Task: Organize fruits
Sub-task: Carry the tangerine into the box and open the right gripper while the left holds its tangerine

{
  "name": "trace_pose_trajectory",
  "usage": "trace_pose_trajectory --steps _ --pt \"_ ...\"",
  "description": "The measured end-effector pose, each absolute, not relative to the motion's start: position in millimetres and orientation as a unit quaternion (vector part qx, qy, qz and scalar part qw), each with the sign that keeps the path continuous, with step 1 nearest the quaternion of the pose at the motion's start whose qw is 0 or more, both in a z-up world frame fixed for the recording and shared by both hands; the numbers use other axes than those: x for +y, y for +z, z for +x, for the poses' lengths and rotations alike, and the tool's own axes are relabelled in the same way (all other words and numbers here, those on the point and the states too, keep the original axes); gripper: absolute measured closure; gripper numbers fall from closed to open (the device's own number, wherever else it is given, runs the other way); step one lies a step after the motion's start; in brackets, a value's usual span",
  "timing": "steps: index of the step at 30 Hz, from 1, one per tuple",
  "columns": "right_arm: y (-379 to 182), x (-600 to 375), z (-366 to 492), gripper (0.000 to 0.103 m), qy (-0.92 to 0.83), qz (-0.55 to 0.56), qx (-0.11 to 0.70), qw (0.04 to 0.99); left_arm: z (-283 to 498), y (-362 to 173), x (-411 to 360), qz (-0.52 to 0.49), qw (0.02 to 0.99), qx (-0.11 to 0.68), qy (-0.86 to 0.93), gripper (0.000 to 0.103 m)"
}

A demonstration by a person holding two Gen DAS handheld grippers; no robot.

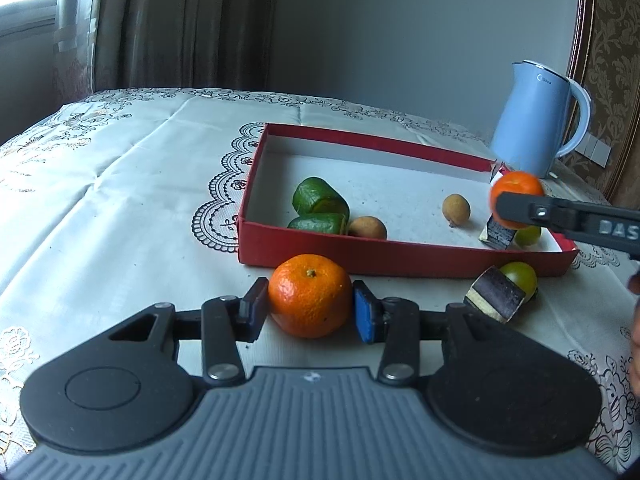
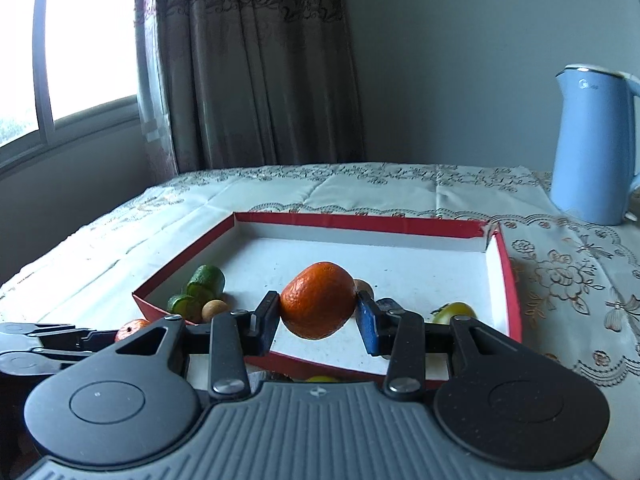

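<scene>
Roughly, by label:

Box edges: red box (image 2: 510,276) is a shallow tray with low red walls and a white floor; its far right corner is torn open.
Box position: it sits on the worktop (image 1: 120,184), which carries a cream cloth with lace and flower patterns.
Open room, left: a broad bare stretch of cloth runs left of the box out to the worktop's edge, beyond which a curtain (image 2: 256,80) hangs.
Open room, inside box: the middle and far part of the white floor is free; fruit crowds the near left and near right corners.
Right side: a blue kettle (image 1: 536,120) stands past the box's far right corner, near it.
Left gripper (image 1: 311,304): its pads press on both sides of a mandarin (image 1: 310,300) that rests on the cloth just outside the box's near wall.
Mandarin look: bright orange, pebbled skin, a small green stem scar facing up.
Right gripper (image 2: 317,309): it is clamped on a second mandarin (image 2: 318,306), held off the surface above the box's near right part.
Second mandarin look: deeper orange, slightly oval, tilted between the pads.
Inside box: two green fruit pieces (image 1: 320,208) at the near left, two brown longans (image 1: 456,209) and a small yellow-green fruit (image 1: 529,235).
Outside box: a dark layered block (image 1: 496,294) touches another yellow-green fruit (image 1: 520,276) near the front right corner.
</scene>
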State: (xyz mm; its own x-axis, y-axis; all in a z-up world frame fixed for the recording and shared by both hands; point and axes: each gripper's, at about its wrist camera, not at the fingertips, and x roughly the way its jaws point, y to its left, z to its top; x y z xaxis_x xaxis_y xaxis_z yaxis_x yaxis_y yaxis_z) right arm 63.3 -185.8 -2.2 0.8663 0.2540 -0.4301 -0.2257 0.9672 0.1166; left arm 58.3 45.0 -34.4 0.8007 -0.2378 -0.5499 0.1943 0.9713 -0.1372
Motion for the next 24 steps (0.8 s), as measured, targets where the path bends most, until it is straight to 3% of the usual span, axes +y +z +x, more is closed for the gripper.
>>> trace_pose_trajectory --steps 24 --pt "-25.1 -163.6 110.5 0.063 0.106 -0.013 0.288 0.952 57.7 -34.3 44.7 -0.038 0.948 0.294 -0.114 0.062"
